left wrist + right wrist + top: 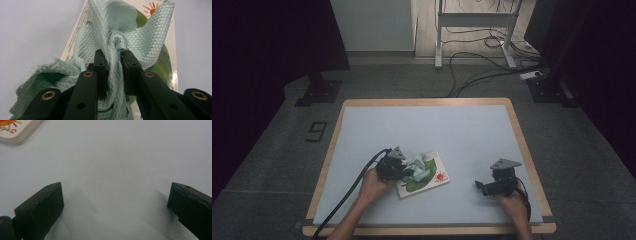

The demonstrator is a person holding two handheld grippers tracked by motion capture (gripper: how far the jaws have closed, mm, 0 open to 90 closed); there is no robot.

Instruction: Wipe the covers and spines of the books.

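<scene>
A crumpled mint-green cloth sits bunched on a picture book near the table's front, pinched between the left gripper's jaws, the book's long axis running ahead; the right gripper, jaws spread, rests well apart, empty

High view looks down over the bench; both gripper views sit close, probably sharing the book.
</scene>
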